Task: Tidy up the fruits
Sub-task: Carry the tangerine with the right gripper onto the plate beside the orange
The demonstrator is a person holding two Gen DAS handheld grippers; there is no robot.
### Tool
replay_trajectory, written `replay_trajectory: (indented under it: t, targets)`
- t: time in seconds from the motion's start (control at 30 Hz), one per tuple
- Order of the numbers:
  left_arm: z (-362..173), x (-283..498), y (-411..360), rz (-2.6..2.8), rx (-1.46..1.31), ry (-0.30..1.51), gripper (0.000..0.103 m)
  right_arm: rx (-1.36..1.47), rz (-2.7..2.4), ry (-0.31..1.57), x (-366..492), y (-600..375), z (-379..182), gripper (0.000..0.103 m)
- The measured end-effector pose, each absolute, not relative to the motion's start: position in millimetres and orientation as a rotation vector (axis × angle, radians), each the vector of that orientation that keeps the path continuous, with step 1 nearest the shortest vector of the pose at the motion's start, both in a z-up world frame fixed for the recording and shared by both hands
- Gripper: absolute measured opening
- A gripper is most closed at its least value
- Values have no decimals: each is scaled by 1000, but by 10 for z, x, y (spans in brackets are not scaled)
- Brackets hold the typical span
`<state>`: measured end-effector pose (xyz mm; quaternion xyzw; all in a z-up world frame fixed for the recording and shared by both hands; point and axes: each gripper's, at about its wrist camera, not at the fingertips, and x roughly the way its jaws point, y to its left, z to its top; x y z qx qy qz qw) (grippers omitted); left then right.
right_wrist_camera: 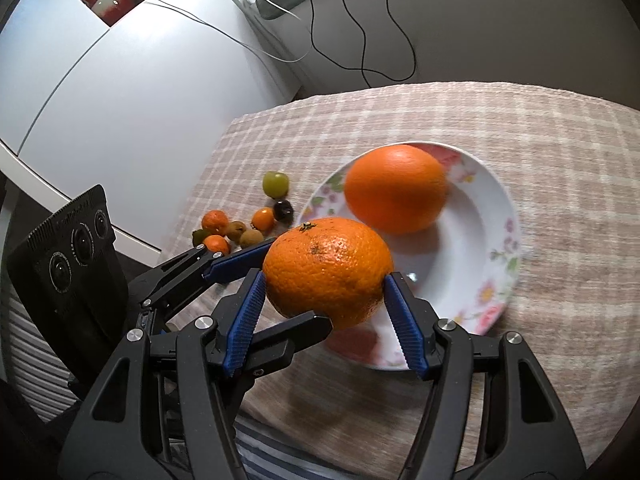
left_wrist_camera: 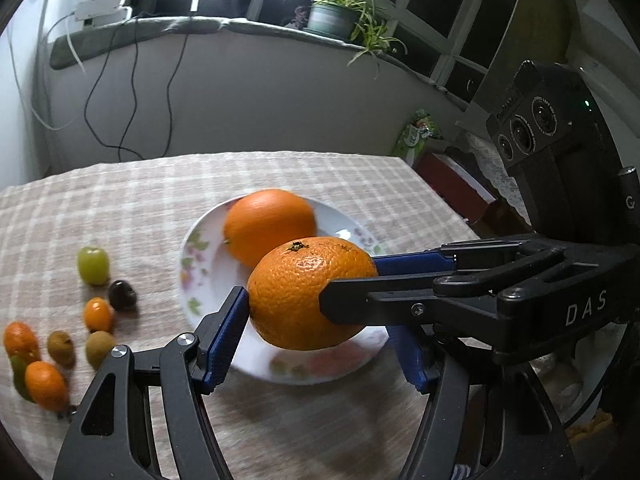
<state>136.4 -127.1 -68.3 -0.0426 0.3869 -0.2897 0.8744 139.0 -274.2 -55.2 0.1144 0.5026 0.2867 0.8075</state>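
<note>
A large orange (left_wrist_camera: 296,280) (right_wrist_camera: 328,264) hangs over the near rim of a white flowered plate (left_wrist_camera: 200,276) (right_wrist_camera: 496,216). Both grippers are shut on it. My left gripper (left_wrist_camera: 316,316) presses it between its blue pads, one on each side. My right gripper (right_wrist_camera: 325,278) clamps the same fruit crosswise, and its black finger (left_wrist_camera: 348,304) crosses the front of the fruit in the left wrist view. A second, smoother orange (left_wrist_camera: 268,224) (right_wrist_camera: 396,188) lies on the plate behind. Several small fruits lie on the checked cloth left of the plate: a green one (left_wrist_camera: 93,265) (right_wrist_camera: 275,183), a dark one (left_wrist_camera: 122,295), kumquats (left_wrist_camera: 97,314) and brownish ones.
The table under the checked cloth (left_wrist_camera: 280,172) ends close behind the plate. A wall with hanging cables (left_wrist_camera: 132,92), a sill and a potted plant (left_wrist_camera: 336,16) stand beyond it. A white cabinet (right_wrist_camera: 120,100) stands left of the table, and a red box and a bag (left_wrist_camera: 420,136) to the right.
</note>
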Motion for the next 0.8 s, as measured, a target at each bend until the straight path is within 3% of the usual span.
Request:
replay_trajectory:
  t: [0.8]
  targets:
    - [-891,1372,-1856,-566,40,754,68,-35,610,1023,1405,-3056,-665,65]
